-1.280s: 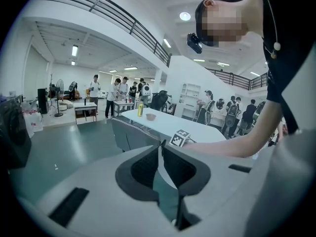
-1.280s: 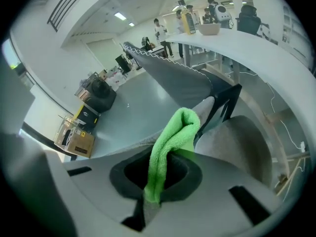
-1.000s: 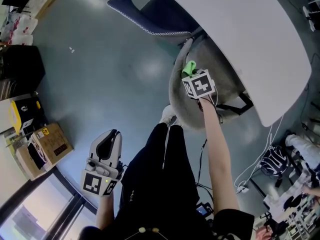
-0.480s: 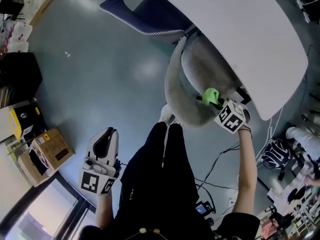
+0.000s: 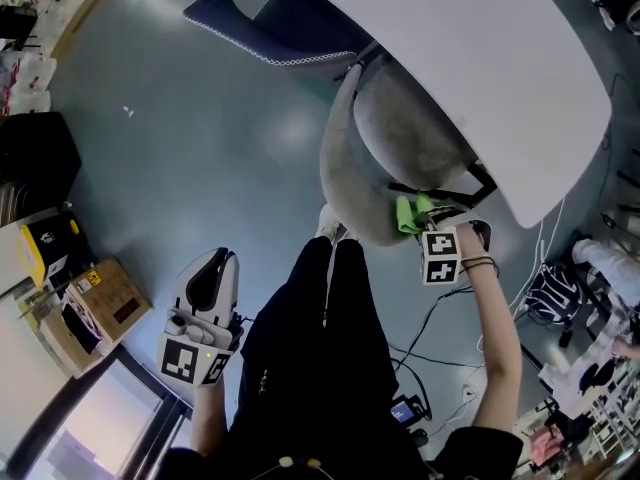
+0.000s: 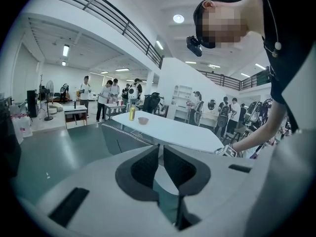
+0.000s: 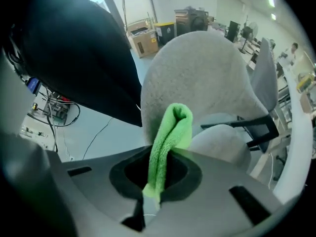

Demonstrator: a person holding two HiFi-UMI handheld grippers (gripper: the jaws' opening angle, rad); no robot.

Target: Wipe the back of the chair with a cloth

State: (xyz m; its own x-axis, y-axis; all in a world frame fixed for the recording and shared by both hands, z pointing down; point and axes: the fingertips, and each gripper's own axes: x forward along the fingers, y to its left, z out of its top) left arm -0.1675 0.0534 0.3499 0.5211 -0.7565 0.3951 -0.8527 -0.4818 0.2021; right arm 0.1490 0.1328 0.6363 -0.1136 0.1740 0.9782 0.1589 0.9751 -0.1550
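A grey upholstered chair [image 5: 400,138] stands tucked under the white table, its curved backrest [image 5: 335,183] facing me. My right gripper [image 5: 418,220] is shut on a folded green cloth [image 5: 408,212] and presses it against the lower right end of the backrest. In the right gripper view the cloth [image 7: 170,137] sticks up from between the jaws, its tip against the grey chair back [image 7: 197,73]. My left gripper [image 5: 213,270] hangs low at the left beside my leg, away from the chair. Its jaws are shut with nothing between them, as the left gripper [image 6: 161,164] view shows.
A white table [image 5: 480,68] covers the chair seat. A dark blue chair [image 5: 270,28] stands beyond it. Cardboard boxes [image 5: 90,298] and a yellow bin sit at the left. Cables [image 5: 440,338] and bags [image 5: 550,318] lie on the floor at the right. People stand in the distance.
My right gripper has carried the green cloth along the backrest, from its upper middle down to its lower right end. The left gripper has stayed in place.
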